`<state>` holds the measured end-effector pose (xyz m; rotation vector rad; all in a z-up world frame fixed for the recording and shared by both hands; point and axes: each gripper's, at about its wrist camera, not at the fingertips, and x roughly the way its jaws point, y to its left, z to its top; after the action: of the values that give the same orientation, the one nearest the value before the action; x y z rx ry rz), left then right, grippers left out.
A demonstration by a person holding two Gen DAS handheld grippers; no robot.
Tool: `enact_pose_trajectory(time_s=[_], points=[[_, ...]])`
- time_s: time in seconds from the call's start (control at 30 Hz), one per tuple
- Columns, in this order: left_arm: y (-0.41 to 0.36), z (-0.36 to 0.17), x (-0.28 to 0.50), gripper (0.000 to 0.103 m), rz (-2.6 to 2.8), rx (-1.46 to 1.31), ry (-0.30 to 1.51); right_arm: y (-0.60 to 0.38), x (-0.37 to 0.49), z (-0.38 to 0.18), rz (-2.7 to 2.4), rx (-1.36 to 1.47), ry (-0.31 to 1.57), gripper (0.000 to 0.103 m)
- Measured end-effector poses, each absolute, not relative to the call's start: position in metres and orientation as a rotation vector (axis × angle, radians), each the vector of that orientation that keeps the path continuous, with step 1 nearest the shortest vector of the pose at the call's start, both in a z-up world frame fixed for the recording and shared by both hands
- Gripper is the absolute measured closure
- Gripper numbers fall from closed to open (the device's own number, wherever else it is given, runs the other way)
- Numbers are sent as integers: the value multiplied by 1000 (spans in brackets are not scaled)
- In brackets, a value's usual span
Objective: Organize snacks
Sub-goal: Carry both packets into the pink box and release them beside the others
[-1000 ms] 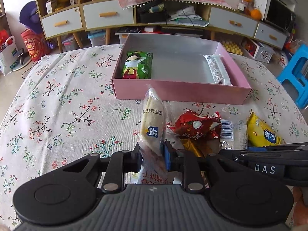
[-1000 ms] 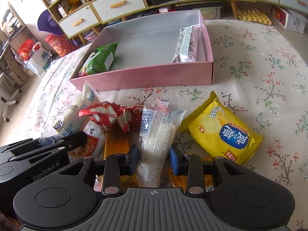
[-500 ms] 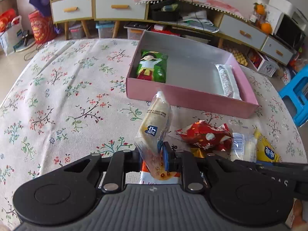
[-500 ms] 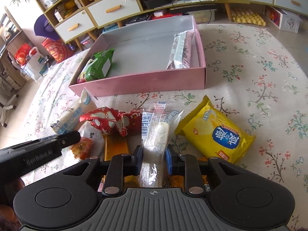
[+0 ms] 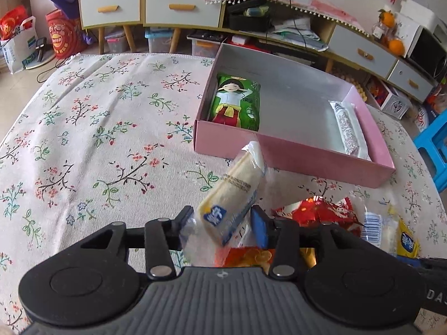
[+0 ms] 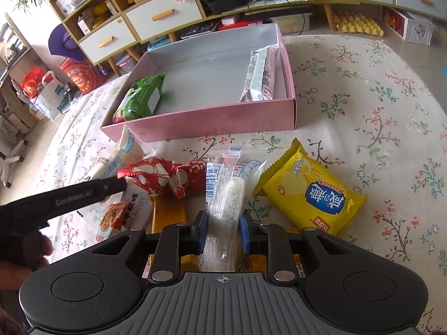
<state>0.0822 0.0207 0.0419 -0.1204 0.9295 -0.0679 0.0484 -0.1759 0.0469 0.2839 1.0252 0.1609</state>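
Note:
A pink box (image 5: 293, 156) (image 6: 195, 122) on the floral cloth holds a green snack pack (image 5: 236, 102) (image 6: 141, 97) at its left and a white bar pack (image 5: 347, 128) (image 6: 259, 75) at its right. My left gripper (image 5: 222, 223) is shut on a cream bread pack (image 5: 234, 192) (image 6: 123, 153), lifted above the cloth short of the box. My right gripper (image 6: 222, 229) is shut on a clear wafer pack (image 6: 226, 198) (image 5: 377, 223). A red wrapper (image 5: 315, 212) (image 6: 164, 176) and a yellow chip bag (image 6: 313, 195) (image 5: 406, 240) lie beside them.
An orange pack (image 6: 167, 217) and a white noodle pack (image 6: 123, 212) lie under the pile. Low cabinets with drawers (image 5: 173, 8) stand behind the table. A blue stool (image 5: 433, 145) stands at the right. Bags (image 5: 19, 42) sit on the floor at left.
My left gripper has lifted the bread pack and moved up and left, tilting it. My right gripper has closed on the clear wafer pack and raised slightly.

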Motion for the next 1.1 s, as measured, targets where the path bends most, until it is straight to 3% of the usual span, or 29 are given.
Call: enact_pose_trajectory(time_s=[0.1,0.3,0.73,1.1], points=[[18,42,83,78,-95,-112,926,-177,48,49,164,289,1018,80],[12,49,79,86,-125,-87,910,-181,49,54,166,307,1002,82],[30,75,70,87,-172,-256,850,-187,48,69,162,292,944,83],[14,84,84,87,-178,-157,744,-180,58,93,98,130,819,83]])
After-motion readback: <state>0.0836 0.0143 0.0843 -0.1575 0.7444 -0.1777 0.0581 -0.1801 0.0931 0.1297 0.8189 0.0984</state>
